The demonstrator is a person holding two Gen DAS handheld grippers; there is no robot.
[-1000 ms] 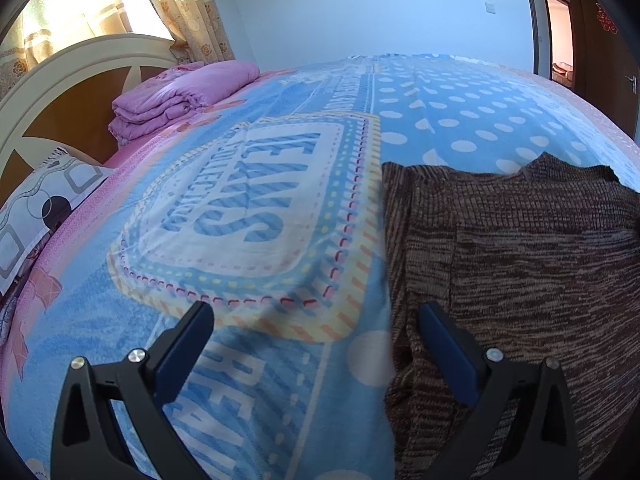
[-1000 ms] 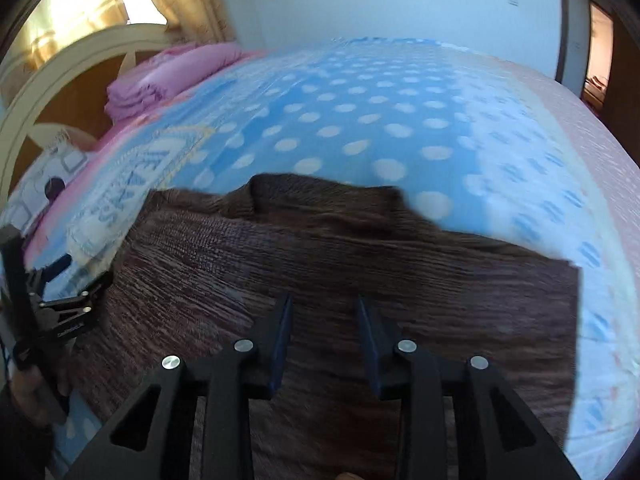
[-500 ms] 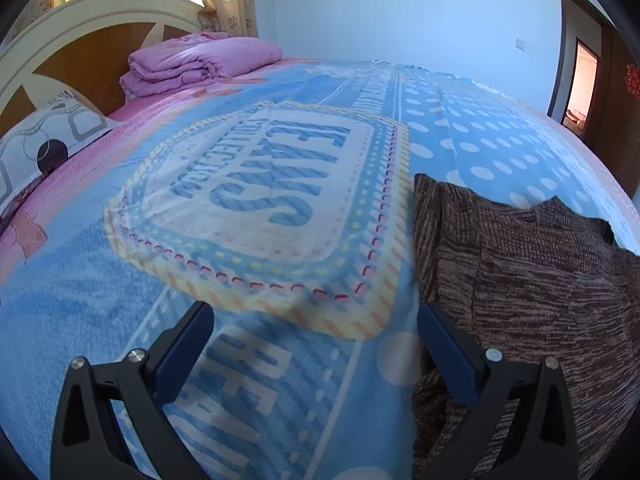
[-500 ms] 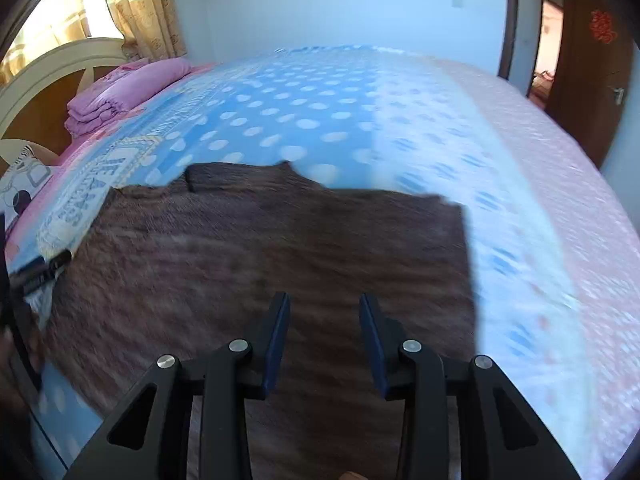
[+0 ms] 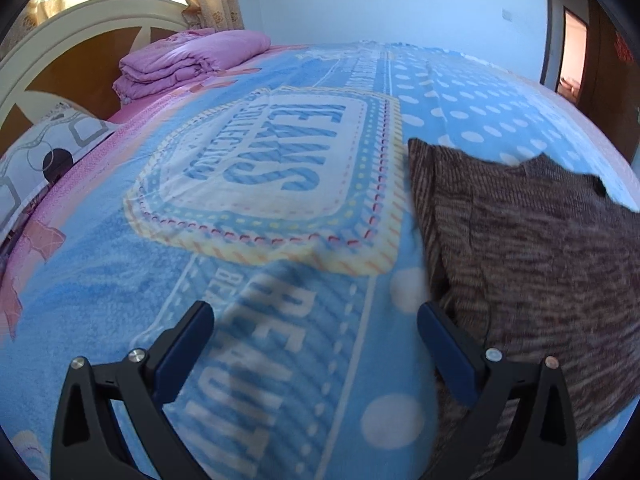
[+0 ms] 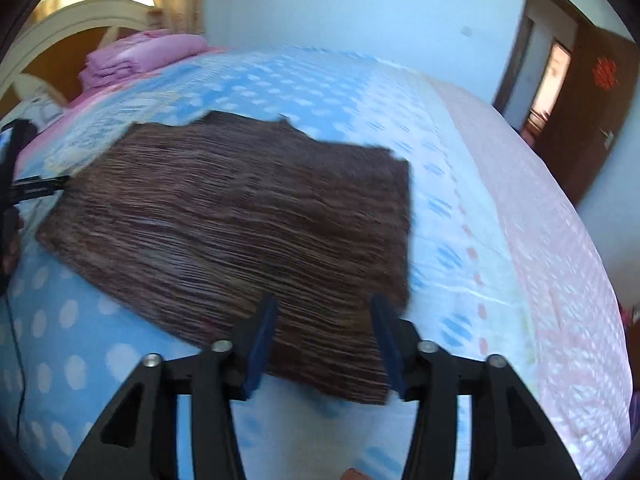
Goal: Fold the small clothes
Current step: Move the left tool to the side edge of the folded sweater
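A brown knit garment point(image 6: 248, 216) lies flat on the blue patterned bedspread point(image 6: 312, 80), folded into a rough rectangle. In the left wrist view it point(image 5: 532, 248) fills the right side. My left gripper point(image 5: 316, 332) is open wide and empty above the bedspread, its right finger point(image 5: 448, 344) at the garment's left edge. My right gripper point(image 6: 324, 332) is open and empty, its fingers astride the garment's near right corner. The left gripper also shows at the far left of the right wrist view point(image 6: 24, 188).
A folded pink quilt point(image 5: 188, 64) and a patterned pillow point(image 5: 44, 160) lie by the cream headboard point(image 5: 80, 32) at the far left. A pink sheet point(image 6: 560, 240) runs along the bed's right side. A brown door point(image 6: 592, 112) stands beyond it.
My right gripper has opened wider and drawn back toward the garment's near right corner. My left gripper has shifted left, off the garment's edge.
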